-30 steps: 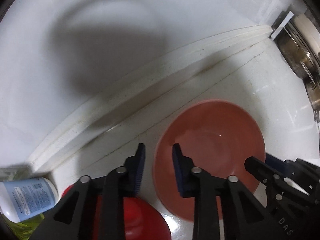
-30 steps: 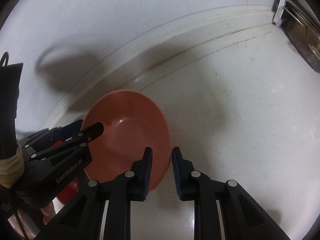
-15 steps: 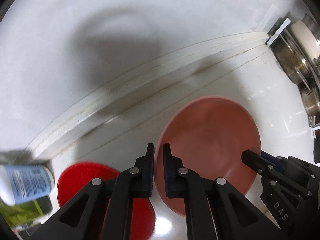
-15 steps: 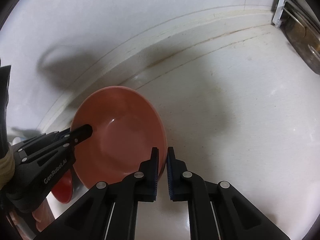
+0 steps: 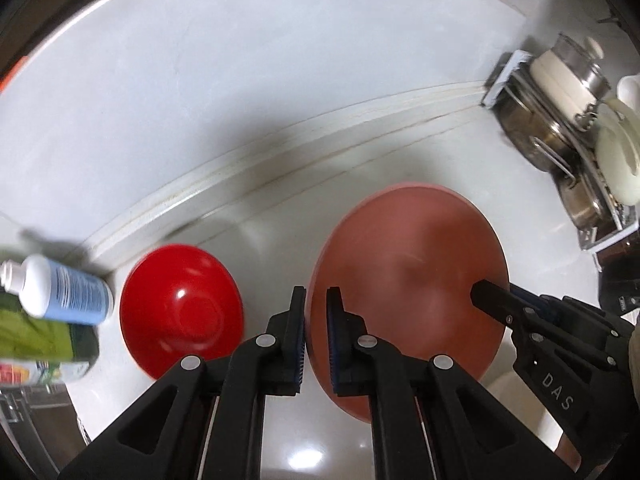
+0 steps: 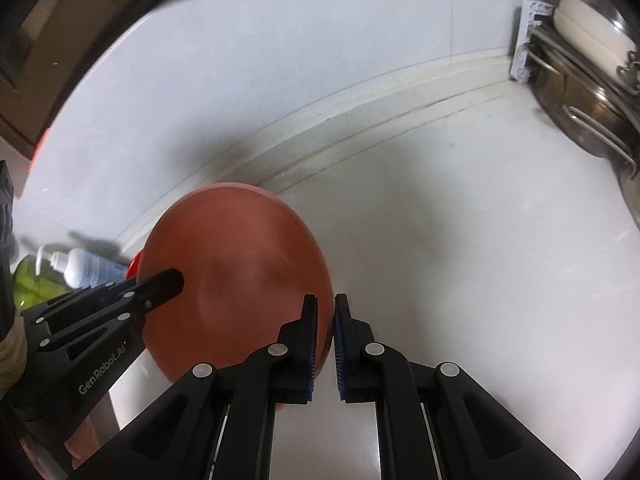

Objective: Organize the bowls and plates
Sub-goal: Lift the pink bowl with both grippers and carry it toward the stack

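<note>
A salmon-pink bowl (image 5: pixel 408 276) hangs above the white counter, held by its two opposite rims. My left gripper (image 5: pixel 316 300) is shut on its left rim, and in the right wrist view the left gripper (image 6: pixel 168 280) reaches in from the left. My right gripper (image 6: pixel 325 308) is shut on the bowl's (image 6: pixel 240 272) right rim; in the left wrist view the right gripper (image 5: pixel 492 300) enters from the right edge. A glossy red bowl (image 5: pixel 180 312) rests on the counter to the left, mostly hidden behind the pink bowl in the right wrist view.
A white-and-blue lotion bottle (image 5: pixel 60 292) and a green bottle (image 5: pixel 40 340) lie at the left by the wall ledge. A dish rack with steel pots (image 5: pixel 560 128) and pale dishes (image 5: pixel 616 160) stands at the right; the rack (image 6: pixel 580 92) also shows at the upper right.
Both grippers closed on the pink bowl's rims and rose with it off the counter. The red bowl, earlier half hidden under the left gripper, now shows whole.
</note>
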Demonstrator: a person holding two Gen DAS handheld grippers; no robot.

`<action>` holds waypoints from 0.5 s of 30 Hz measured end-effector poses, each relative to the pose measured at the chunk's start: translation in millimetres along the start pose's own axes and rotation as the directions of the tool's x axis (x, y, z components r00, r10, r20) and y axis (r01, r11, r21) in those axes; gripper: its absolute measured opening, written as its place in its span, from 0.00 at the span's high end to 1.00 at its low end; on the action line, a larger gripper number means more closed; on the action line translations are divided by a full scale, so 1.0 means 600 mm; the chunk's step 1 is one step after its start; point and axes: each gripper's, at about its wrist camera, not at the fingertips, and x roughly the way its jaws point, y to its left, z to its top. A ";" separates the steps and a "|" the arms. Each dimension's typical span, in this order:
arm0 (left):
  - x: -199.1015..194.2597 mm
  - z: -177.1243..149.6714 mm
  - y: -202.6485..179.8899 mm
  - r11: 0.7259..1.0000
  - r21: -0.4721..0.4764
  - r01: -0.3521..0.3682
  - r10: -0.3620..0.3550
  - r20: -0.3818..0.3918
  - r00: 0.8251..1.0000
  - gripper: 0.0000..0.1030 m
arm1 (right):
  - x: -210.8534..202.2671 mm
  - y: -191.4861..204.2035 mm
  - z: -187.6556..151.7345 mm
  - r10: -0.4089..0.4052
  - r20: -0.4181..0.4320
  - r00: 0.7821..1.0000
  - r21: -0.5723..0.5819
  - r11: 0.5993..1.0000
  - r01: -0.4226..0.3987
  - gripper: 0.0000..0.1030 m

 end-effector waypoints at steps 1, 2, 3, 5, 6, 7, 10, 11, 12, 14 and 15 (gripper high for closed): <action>-0.007 -0.006 -0.007 1.000 0.001 0.002 -0.002 0.002 1.000 0.90 | -0.014 -0.003 -0.007 -0.001 0.011 1.000 -0.005 1.000 0.001 0.91; -0.018 -0.016 -0.015 1.000 -0.001 0.007 -0.007 0.006 1.000 0.90 | -0.018 -0.001 -0.009 -0.003 0.018 1.000 -0.009 1.000 0.003 0.91; -0.026 -0.025 -0.022 1.000 -0.001 0.011 -0.011 0.010 1.000 0.90 | -0.034 -0.004 -0.016 -0.005 0.027 1.000 -0.013 1.000 0.006 0.91; -0.033 -0.035 -0.044 1.000 0.002 0.019 -0.019 0.017 1.000 0.89 | -0.062 -0.013 -0.031 -0.011 0.043 0.999 -0.026 1.000 0.012 0.91; -0.039 -0.042 -0.047 1.000 0.010 0.023 -0.023 0.020 1.000 0.89 | -0.074 -0.017 -0.039 -0.012 0.050 0.999 -0.025 1.000 0.013 0.91; -0.045 -0.048 -0.048 1.000 0.014 0.025 -0.025 0.022 0.999 0.89 | -0.082 -0.021 -0.047 -0.016 0.057 0.998 -0.032 0.999 0.018 0.91; -0.057 -0.068 -0.060 0.999 0.032 0.038 -0.039 0.025 0.999 0.88 | -0.107 -0.038 -0.078 -0.026 0.069 0.997 -0.040 0.999 0.029 0.91; -0.063 -0.078 -0.066 0.998 0.036 0.045 -0.046 0.027 0.999 0.88 | -0.115 -0.044 -0.089 -0.032 0.070 0.997 -0.044 0.998 0.035 0.91; -0.065 -0.085 -0.072 0.998 0.044 0.050 -0.052 0.028 0.998 0.88 | -0.124 -0.052 -0.100 -0.035 0.076 0.996 -0.037 0.999 0.038 0.91; -0.065 -0.096 -0.088 0.996 0.055 0.064 -0.066 0.024 0.998 0.86 | -0.132 -0.069 -0.113 -0.046 0.081 0.996 -0.036 0.998 0.049 0.91; -0.066 -0.100 -0.094 0.996 0.060 0.070 -0.071 0.021 0.997 0.86 | -0.139 -0.078 -0.121 -0.049 0.085 0.995 -0.031 0.998 0.052 0.91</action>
